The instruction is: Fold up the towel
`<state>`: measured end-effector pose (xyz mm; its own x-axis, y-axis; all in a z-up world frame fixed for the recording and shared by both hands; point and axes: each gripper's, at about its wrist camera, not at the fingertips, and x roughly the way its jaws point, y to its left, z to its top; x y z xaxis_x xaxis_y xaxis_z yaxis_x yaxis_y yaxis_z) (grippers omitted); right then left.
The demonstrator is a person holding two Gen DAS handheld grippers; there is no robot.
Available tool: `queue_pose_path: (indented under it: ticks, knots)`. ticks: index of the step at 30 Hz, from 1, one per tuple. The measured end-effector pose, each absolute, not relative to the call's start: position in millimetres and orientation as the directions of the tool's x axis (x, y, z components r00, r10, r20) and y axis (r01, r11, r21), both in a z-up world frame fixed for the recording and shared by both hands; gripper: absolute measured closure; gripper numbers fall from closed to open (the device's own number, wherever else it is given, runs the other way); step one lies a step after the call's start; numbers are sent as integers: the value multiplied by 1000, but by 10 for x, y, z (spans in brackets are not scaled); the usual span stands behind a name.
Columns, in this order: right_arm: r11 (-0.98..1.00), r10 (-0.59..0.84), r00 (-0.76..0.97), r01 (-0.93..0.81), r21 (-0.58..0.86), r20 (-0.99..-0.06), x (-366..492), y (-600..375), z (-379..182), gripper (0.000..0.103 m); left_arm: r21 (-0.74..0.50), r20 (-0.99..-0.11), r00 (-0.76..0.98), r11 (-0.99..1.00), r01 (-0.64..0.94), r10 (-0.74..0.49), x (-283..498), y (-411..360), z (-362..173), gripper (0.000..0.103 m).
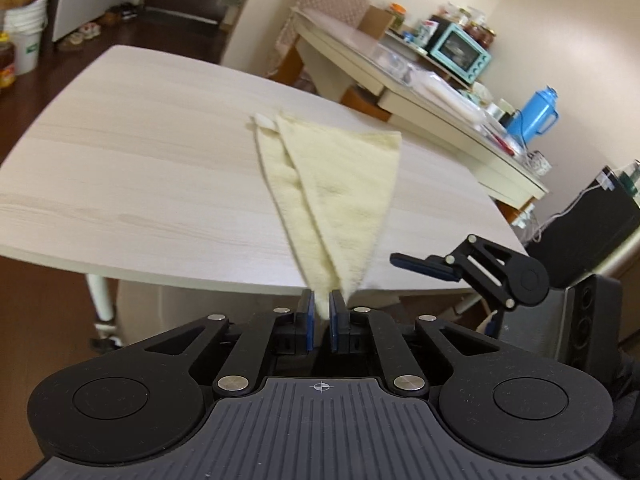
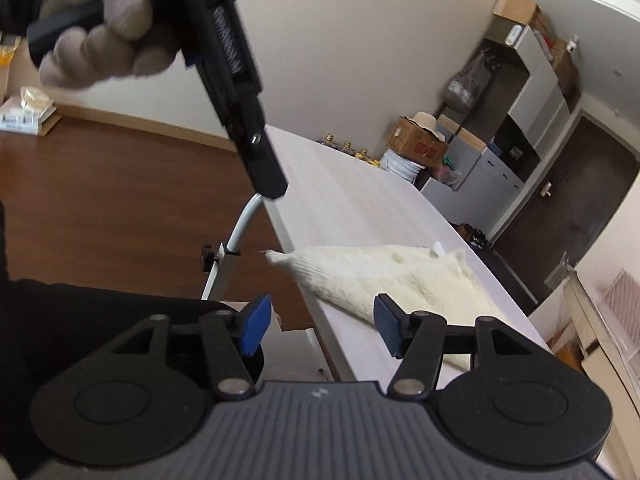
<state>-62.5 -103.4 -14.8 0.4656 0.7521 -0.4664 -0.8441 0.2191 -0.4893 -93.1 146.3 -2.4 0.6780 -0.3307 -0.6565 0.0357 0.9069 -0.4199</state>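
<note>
The left gripper (image 1: 321, 308), jaws pinching a corner of the pale yellow towel (image 1: 340, 184), lifts it off the desk (image 1: 120, 152)'s near edge, while the right gripper (image 2: 320, 326) hovers nearby, jaws spread.

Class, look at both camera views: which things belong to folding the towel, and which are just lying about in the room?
Part of the job:
towel
wooden table it lies on
left gripper, shut on a towel corner
right gripper, open

Just lying about:
small blue oven
blue flask
white buckets
cardboard box
straw hat
</note>
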Motion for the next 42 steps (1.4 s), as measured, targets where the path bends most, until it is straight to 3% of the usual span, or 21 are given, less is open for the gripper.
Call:
queue_pose_path:
  ticks: [7, 11, 13, 14, 17, 24, 31, 38, 42]
  knots:
    - [208, 735, 527, -774, -598, -426, -682, -669, -320, 47, -389, -652, 694, 920, 38, -305, -966, 1525, 20, 67]
    - [181, 720, 550, -738, -650, -423, -682, -506, -382, 67, -369, -643, 710, 929, 40, -286, -988, 1610, 58, 59]
    - [167, 721, 544, -738, -653, -430, -693, -491, -397, 71, -344, -642, 717, 938, 48, -272, -1004, 1637, 79, 55]
    - [163, 723, 539, -741, -652, -432, -699, -496, -398, 79, -324, -643, 719, 945, 55, -262, -998, 1636, 94, 53]
    - [160, 740, 502, -778, -607, -448, -702, -579, -325, 90, -249, -645, 726, 964, 95, -238, -852, 1617, 137, 50]
    - [95, 794, 280, -934, -346, -539, -404, -1018, 141, 92, -43, -637, 746, 975, 217, -195, -250, 1544, 237, 49]
    - [66, 811, 206, -962, -264, -548, -242, -1242, 428, 92, 73, -617, 765, 955, 288, -184, 486, 1428, 227, 44]
    - [72, 828, 153, -983, -168, -540, -18, -1365, 518, 92, 245, -693, 708, 880, 408, -136, 776, 1208, -100, 44]
    - [95, 850, 129, -991, -94, -511, 273, -1486, 591, 92, 239, -706, 694, 875, 420, -140, 797, 1266, -149, 42]
